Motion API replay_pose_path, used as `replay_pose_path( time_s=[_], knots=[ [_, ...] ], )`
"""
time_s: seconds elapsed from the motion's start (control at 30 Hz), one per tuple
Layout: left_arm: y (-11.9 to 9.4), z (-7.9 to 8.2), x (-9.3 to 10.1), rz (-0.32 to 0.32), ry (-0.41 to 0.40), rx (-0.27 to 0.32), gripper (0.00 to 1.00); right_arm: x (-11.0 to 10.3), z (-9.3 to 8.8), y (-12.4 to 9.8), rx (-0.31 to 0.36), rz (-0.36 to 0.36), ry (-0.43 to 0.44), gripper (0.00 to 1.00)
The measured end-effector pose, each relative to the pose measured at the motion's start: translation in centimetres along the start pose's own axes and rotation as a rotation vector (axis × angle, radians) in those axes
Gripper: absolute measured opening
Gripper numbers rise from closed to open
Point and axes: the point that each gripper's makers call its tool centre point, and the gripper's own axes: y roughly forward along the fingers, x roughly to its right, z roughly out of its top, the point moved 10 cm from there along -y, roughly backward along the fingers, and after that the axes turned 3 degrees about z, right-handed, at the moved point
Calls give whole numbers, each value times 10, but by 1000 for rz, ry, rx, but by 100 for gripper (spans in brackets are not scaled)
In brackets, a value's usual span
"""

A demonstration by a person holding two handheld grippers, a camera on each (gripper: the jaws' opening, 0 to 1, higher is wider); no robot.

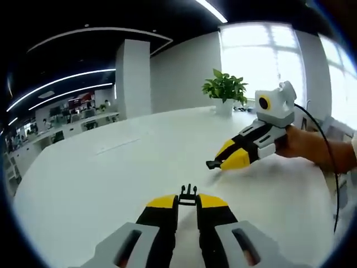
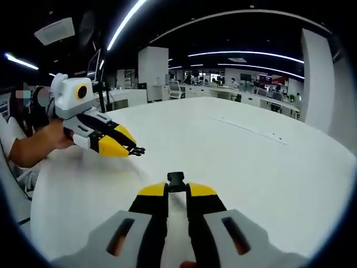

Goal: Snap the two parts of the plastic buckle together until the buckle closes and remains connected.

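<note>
- The left hand-held gripper (image 1: 188, 202) has its yellow-tipped jaws drawn close together on the pronged half of the buckle (image 1: 188, 195), a small black piece whose prongs stick out past the tips. Gripping it by the tail leaves the mating end free, which is presumably the point.
- The right hand-held gripper (image 2: 177, 190) is likewise nearly shut on the socket half of the buckle (image 2: 175, 180), a black blocky piece poking out between its tips. Its open end faces forward, ready to take the prongs.
- In the left gripper view the right hand-held gripper (image 1: 221, 162) comes in from the right, low over the white surface (image 1: 111, 167), with the socket half (image 1: 213, 164) at its tip. A person's hand (image 1: 301, 146) holds it from behind.
- In the right gripper view the left hand-held gripper (image 2: 133, 149) comes in from the left, its pronged piece (image 2: 138, 151) pointing out over the surface (image 2: 251, 167).
- The two halves are well apart and not yet lined up. Each points roughly toward the middle of the surface (a sensible meeting place, open and unobstructed, where both parts can be seen).
- My judgement is that the task is at an early stage: both parts are held, but nothing is joined. The next move calls for bringing the tips nose to nose on one line before pushing.
- A potted plant (image 1: 225, 89) stands at the far edge of the surface, clear of the work.
</note>
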Motion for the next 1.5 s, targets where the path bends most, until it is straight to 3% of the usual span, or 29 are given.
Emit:
replay_pose_path(
  time_s=[0.77, 0.93, 1.23, 1.5],
  knots=[
    [-27, -24, 43, -83, 49, -25, 12, -40, -22, -38, 6, 46, 8, 13],
    [-29, -28, 30, -105, 45, -31, 12, -47, -28, -47, 7, 50, 12, 13],
    [-42, -33, 41, -136, 53, -37, 12, -54, -39, -58, 0, 74, 4, 13],
    [-50, -36, 49, -160, 63, -45, 12, -62, -38, -66, 8, 106, -5, 13]
  ],
)
